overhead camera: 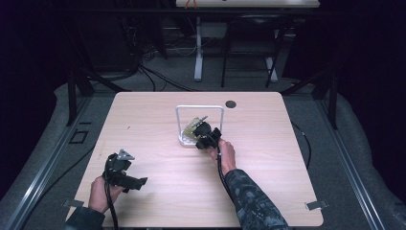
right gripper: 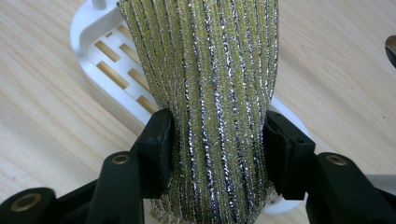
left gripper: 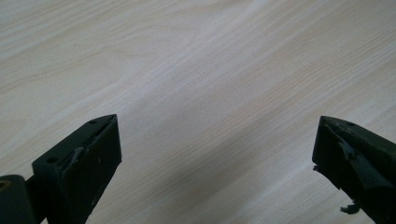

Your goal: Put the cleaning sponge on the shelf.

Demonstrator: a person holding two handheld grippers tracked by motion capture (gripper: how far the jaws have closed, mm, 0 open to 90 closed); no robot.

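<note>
A yellow-green scouring cloth with silver stripes [right gripper: 210,56] stands upright over a white slotted rack [right gripper: 88,32]. My right gripper [right gripper: 217,126] is shut on it, and both pads press its sides and pinch it narrower. From above, that gripper [overhead camera: 205,134] sits at the rack's front edge, the cloth [overhead camera: 193,126] leans inside the white wire frame [overhead camera: 198,107], and the rack stands at the table's centre. My left gripper [overhead camera: 136,183] rests low near the table's front left. Its jaws [left gripper: 217,126] stand wide open with nothing but bare wood between them.
The light wooden table [overhead camera: 268,163] has a dark round grommet [overhead camera: 231,104] near its far edge. Metal clips [overhead camera: 317,204] sit at its front corners. Beyond the table are desk legs, cables and dark floor.
</note>
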